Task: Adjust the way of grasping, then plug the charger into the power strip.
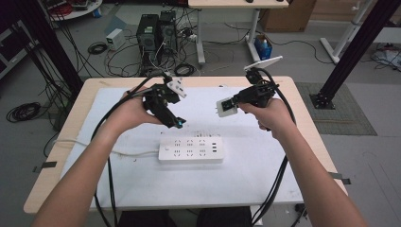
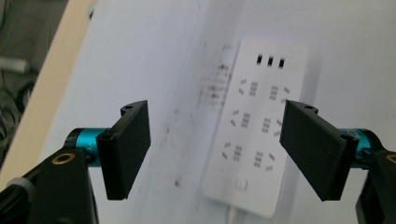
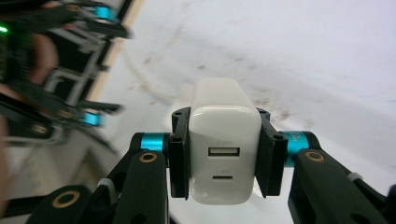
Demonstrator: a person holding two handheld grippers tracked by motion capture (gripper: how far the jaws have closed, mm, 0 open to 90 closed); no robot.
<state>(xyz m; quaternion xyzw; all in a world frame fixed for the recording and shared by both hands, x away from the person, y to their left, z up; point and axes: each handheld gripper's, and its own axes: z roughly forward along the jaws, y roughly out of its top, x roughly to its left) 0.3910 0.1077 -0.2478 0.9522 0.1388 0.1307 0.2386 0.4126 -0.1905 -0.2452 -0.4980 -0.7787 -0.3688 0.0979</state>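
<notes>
The power strip [image 1: 191, 150] lies nearest on the desk [image 1: 293, 90], its long axis across it. Above and beyond its right end, the white charger [image 1: 227, 107] is clamped in the right gripper [image 1: 232, 105]. The left gripper [image 1: 176, 124] is held with jaws wide and empty over the strip's left end.

Two grippers are in hand — a left gripper [image 1: 176, 124] and a right gripper [image 1: 230, 105]. One white charger [image 3: 224, 145] shows two ports on its end face. One white power strip [image 1: 190, 150] lies on the one desk [image 1: 302, 101] — six outlet groups in two rows, plus three small slots. Two computer towers [image 1: 157, 31] stand on the floor.
</notes>
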